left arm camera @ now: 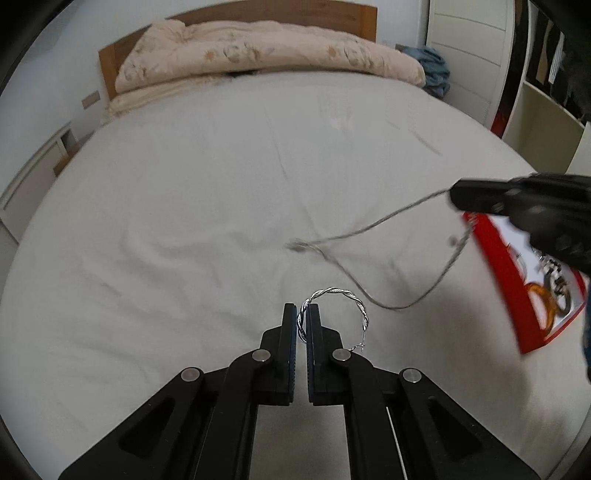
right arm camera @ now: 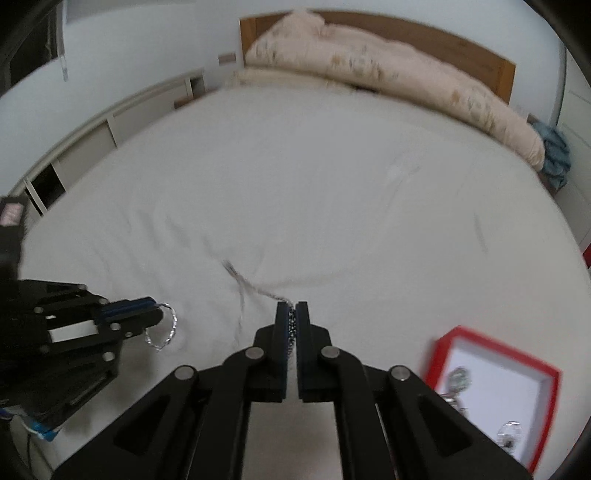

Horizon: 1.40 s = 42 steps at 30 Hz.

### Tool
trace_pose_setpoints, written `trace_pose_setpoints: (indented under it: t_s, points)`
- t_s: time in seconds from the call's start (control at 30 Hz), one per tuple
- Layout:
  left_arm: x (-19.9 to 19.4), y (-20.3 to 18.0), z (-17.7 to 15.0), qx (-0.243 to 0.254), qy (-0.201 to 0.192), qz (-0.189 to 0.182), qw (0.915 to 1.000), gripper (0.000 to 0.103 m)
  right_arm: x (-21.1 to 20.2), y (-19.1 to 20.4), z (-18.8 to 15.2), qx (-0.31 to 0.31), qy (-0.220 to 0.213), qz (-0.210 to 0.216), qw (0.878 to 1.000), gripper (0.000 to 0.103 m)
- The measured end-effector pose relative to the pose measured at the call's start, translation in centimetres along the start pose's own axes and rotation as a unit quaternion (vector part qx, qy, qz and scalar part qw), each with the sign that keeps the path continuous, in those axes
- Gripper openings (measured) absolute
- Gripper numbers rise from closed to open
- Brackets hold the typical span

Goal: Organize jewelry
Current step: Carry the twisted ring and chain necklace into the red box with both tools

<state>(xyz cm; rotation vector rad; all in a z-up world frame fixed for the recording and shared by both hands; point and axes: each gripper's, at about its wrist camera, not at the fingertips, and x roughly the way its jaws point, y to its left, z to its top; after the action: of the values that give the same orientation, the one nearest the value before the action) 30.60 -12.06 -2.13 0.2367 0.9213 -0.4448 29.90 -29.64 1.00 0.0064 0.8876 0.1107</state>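
My left gripper [left arm camera: 302,307] is shut on a twisted silver hoop earring [left arm camera: 341,294], held above the white bedsheet [left arm camera: 184,221]; it also shows at the left of the right wrist view [right arm camera: 157,312] with the hoop [right arm camera: 164,328]. My right gripper [right arm camera: 292,305] is shut on a thin silver chain necklace [right arm camera: 255,288], which hangs in a blurred loop; in the left wrist view the gripper [left arm camera: 456,194] holds the chain [left arm camera: 388,291] at the right. A red-rimmed jewelry box [right arm camera: 491,376] with several pieces inside lies at the lower right, and shows in the left wrist view [left arm camera: 517,280].
A folded beige quilt [left arm camera: 266,51] lies against the wooden headboard [left arm camera: 273,13]. Blue cloth [left arm camera: 436,70] sits at the bed's far right corner. White shelving [left arm camera: 546,122] stands to the right, low white cabinets [right arm camera: 110,125] to the left.
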Motion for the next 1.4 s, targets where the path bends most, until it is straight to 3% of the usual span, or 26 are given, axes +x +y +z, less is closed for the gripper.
trace_pose_setpoints:
  t_s: [0.27,0.57,0.83,1.4]
  points:
    - [-6.7,-2.9,3.6,0.014,-0.053,-0.006,0.9985,0.005,-11.4,-2.2,3.3,0.007,-0.079,-0.047,0.996,0.002]
    - [-9.5,-11.1,8.3,0.046,-0.090,-0.033,0.9944,0.005,-19.4,-9.2,3.5,0.032,-0.122,-0.109,0.986,0.002]
    - [-7.6,-16.5,10.1,0.059,-0.085,-0.056,0.9931,0.005,-19.8,-14.3,1.9,0.062,-0.127,-0.118,0.983,0.003]
    - [3.2,-23.8,6.9,0.094,-0.031,-0.046,0.9940,0.005,-10.8,-20.3,-5.5,0.113,-0.088,-0.105,0.984,0.003]
